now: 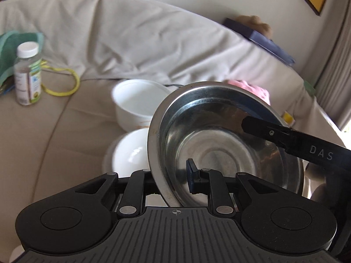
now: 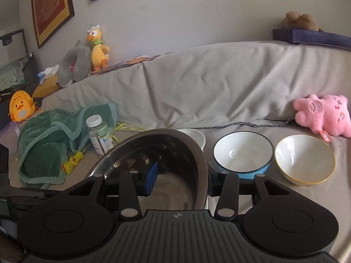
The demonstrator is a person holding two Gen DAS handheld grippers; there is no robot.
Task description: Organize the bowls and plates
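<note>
Two framed pictures (image 2: 52,11) | sofa (image 2: 197,83) grey-covered | left tongs (image 1: 173,177) pinch steel bowl (image 1: 219,149) | right tongs (image 2: 181,179) spread astride it

A covered sofa (image 2: 197,83) carries bowls, a bottle (image 2: 98,134), a green towel (image 2: 50,144) and plush toys.

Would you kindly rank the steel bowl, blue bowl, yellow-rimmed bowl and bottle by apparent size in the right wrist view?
1. Steel bowl, though nearest the camera.
2-3. Blue bowl and yellow-rimmed bowl: alike.
4. Bottle.
</note>
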